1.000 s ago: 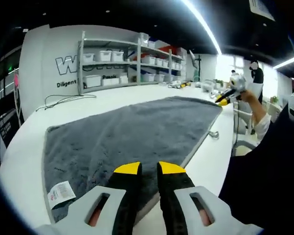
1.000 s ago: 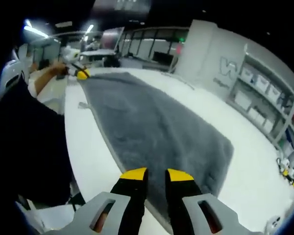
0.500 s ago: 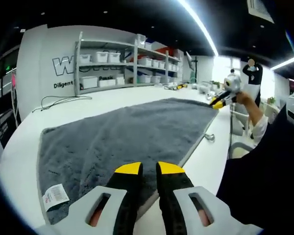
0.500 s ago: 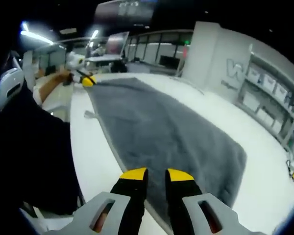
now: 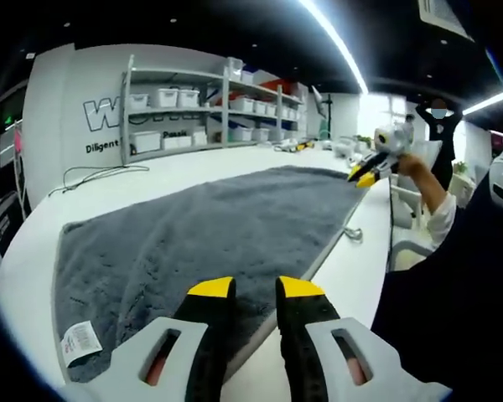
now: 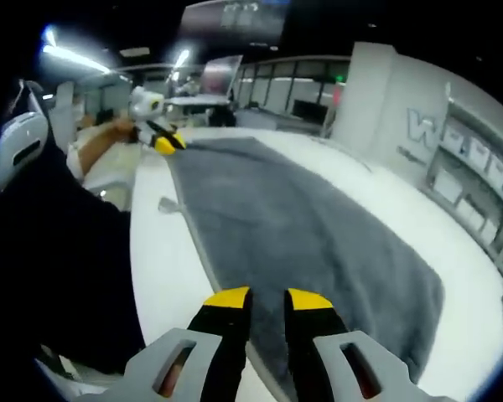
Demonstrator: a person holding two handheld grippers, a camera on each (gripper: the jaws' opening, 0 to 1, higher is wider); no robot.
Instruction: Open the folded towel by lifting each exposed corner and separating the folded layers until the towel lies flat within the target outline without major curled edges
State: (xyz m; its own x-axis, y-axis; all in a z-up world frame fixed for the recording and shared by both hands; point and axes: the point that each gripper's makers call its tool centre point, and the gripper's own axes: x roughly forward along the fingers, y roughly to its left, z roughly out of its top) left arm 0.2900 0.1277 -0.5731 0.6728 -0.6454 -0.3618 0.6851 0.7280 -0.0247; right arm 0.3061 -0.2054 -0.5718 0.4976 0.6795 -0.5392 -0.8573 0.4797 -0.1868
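The towel [image 5: 210,226] lies spread grey and nearly flat along the white bench [image 5: 151,172], its near hem running close to the bench's front edge. My left claw [image 5: 256,287] hangs above that hem with its yellow tips slightly apart, pinching nothing; my right claw [image 6: 267,297] hovers likewise at the opposite end, tips parted and empty. I can't make out a target outline. A white label [image 5: 80,342] sits at one near corner. For the finish, I'd check each corner for curl, nip hem only, tug outward gently, keeping both ends square.
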